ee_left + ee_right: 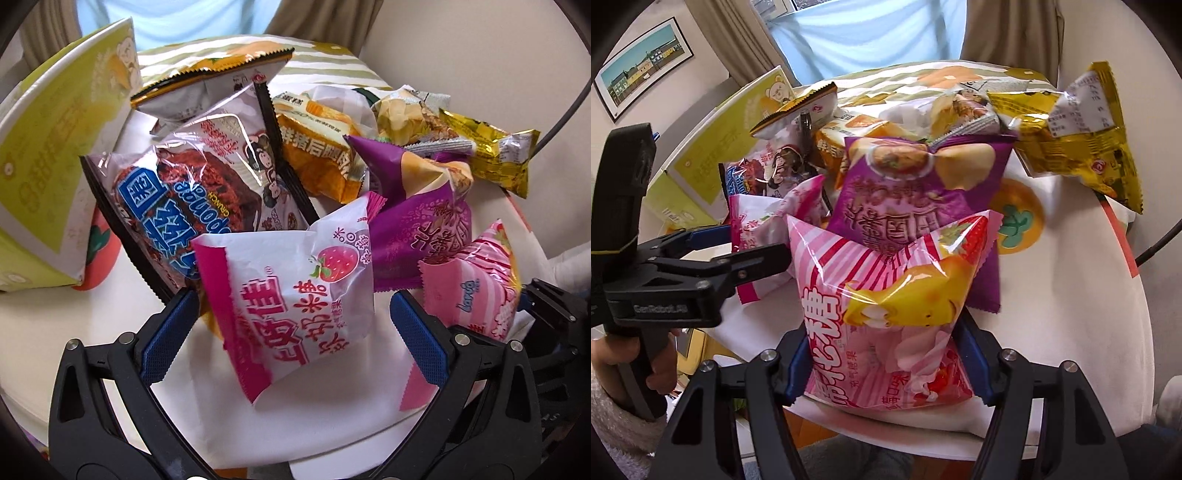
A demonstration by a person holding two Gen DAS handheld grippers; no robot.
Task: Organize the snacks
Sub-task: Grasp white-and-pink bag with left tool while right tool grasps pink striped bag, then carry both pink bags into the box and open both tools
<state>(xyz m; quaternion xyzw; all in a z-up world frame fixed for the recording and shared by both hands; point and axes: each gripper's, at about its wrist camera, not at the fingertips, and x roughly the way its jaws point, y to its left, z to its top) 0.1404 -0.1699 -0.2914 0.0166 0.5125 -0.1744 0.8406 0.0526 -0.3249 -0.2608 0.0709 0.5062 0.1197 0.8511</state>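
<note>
A heap of snack packets lies on a round white table (155, 317). My left gripper (293, 310) is open, its blue pads on either side of a white and magenta strawberry packet (295, 295), not pressing it. My right gripper (886, 365) is shut on a pink striped marshmallow bag (886, 295), which also shows at the right of the left wrist view (476, 280). Behind it lies a purple chip bag (916, 184). The left gripper also shows in the right wrist view (753, 240), beside the strawberry packet (757, 221).
A yellow-green box (48, 155) stands at the table's left. A brown crunch bag (192, 192), an orange packet (317, 155) and a gold packet (1078, 140) lie in the heap. The table edge (1126, 332) curves at the right, with a black cable (1160, 243) beyond.
</note>
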